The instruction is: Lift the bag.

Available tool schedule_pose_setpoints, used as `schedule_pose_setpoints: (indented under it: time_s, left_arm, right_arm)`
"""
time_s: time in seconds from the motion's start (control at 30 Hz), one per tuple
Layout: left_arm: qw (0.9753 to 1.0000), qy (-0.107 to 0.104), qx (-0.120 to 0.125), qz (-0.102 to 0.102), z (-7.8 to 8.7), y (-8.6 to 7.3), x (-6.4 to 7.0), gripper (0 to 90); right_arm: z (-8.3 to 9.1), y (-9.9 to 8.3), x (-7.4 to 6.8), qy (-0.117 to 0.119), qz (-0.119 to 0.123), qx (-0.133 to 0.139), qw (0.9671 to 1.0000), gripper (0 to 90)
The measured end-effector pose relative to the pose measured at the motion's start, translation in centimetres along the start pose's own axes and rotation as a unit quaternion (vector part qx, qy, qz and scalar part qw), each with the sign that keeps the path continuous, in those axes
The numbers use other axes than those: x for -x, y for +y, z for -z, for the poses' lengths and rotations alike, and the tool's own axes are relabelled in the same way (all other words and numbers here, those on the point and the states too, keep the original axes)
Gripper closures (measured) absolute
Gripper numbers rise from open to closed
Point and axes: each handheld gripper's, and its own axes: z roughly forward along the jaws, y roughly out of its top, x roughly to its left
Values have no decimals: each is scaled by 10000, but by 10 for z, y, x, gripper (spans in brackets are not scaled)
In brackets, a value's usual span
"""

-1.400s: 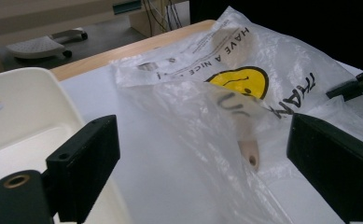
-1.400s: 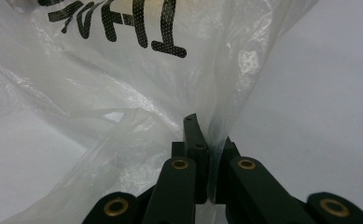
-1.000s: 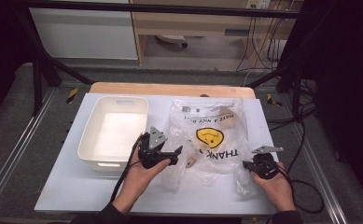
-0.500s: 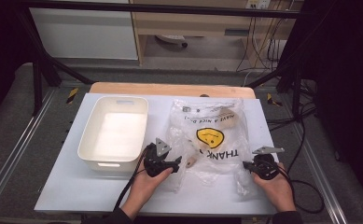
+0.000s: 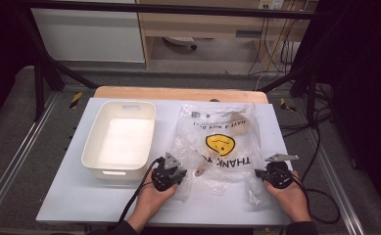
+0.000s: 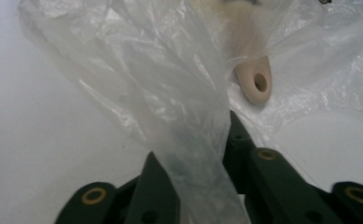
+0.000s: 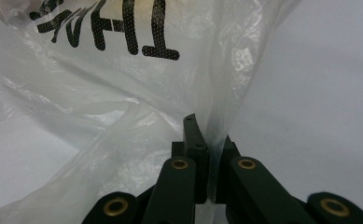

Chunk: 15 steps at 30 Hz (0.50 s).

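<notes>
Beyond both grippers: plastic bag [image 5: 222,142], flat on table [image 5: 70,205], beside tub [image 5: 119,139]. Left gripper [image 5: 171,175] pulled nearer than before, clamped on bag's handle; right gripper [image 5: 271,175] pinching opposite edge. Mouth stretching open, beige utensil [image 6: 256,84] exposed.

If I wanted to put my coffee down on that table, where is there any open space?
Bare tabletop lies in front of the white bin, left of the left gripper. A narrow strip runs between bin and plastic bag. The right half is crowded: the bag spreads to the right gripper.
</notes>
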Motion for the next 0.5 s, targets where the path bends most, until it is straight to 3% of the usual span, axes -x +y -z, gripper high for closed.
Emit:
schedule_pose_setpoints:
  time_s: [0.13, 0.33, 0.5]
  left_arm:
    - [9999, -139, 11, 39, 3, -1, 0, 877]
    - [9990, -346, 93, 282, 16, 3, -6, 893]
    - [9981, -467, 183, 349, 26, 10, -9, 896]
  right_arm:
    - [1, 1, 0, 73, -44, -40, 10000, 900]
    - [4, 5, -6, 234, -23, -2, 9997, 900]
    - [15, 12, -8, 371, -77, 116, 9992, 900]
